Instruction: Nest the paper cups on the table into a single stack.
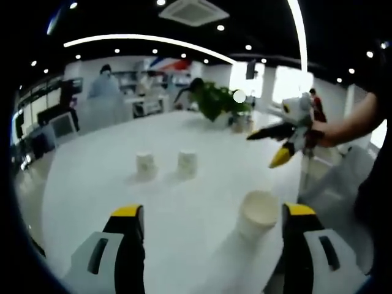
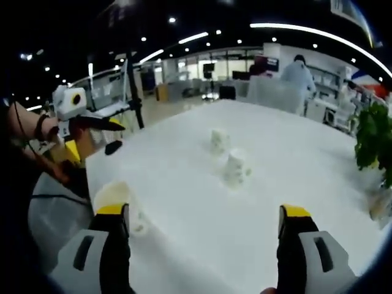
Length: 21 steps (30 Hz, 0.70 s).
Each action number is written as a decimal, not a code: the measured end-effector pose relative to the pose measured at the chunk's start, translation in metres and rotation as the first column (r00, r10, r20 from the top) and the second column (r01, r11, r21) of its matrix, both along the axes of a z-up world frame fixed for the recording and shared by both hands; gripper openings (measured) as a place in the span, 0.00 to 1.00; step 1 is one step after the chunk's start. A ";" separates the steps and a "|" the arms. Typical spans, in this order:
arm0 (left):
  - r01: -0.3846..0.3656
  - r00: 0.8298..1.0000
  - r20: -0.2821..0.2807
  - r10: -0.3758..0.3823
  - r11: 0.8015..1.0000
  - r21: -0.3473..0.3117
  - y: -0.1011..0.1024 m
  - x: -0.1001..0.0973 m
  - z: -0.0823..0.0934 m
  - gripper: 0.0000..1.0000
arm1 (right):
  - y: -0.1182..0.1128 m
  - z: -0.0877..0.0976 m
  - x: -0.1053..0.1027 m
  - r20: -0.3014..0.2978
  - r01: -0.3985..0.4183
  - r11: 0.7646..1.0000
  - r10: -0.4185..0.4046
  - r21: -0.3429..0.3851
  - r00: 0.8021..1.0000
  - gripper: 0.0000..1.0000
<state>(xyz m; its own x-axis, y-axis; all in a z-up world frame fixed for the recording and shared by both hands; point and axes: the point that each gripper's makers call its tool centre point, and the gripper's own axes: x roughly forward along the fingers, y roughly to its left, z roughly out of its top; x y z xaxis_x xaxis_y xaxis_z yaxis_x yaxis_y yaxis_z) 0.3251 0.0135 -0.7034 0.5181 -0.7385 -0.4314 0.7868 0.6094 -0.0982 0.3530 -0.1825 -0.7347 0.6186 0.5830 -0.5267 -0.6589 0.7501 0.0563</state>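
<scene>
The left gripper (image 1: pixel 214 245) had two broad black fingers (image 1: pixel 128 245) capped with yellow tips, each backed by a pale grey housing with a dark oval slot. The right gripper (image 2: pixel 205 245) matched it: black fingers (image 2: pixel 113 245), yellow tips, light grey shells with slotted openings. Seen from the side in the left gripper view, the right gripper showed a white body with long black fingers, one ending in yellow. The person (image 1: pixel 367 122) wore a dark short-sleeved top, and a dark band circled the wrist (image 2: pixel 40 127).
</scene>
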 end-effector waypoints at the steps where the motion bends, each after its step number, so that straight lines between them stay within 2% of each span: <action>1: 0.006 1.000 -0.002 -0.006 1.000 0.008 -0.003 0.002 -0.001 0.93 | -0.001 -0.001 0.001 0.000 0.000 1.000 0.000 0.003 1.000 1.00; 13: 0.045 0.999 -0.009 -0.044 0.998 0.034 -0.038 0.035 -0.002 0.92 | -0.005 -0.008 0.002 -0.009 0.009 0.999 -0.009 0.047 1.000 1.00; 21: 0.050 0.999 -0.017 -0.049 0.999 0.020 -0.064 0.062 0.003 0.92 | -0.011 -0.016 0.004 -0.018 0.008 0.998 -0.006 0.067 1.000 1.00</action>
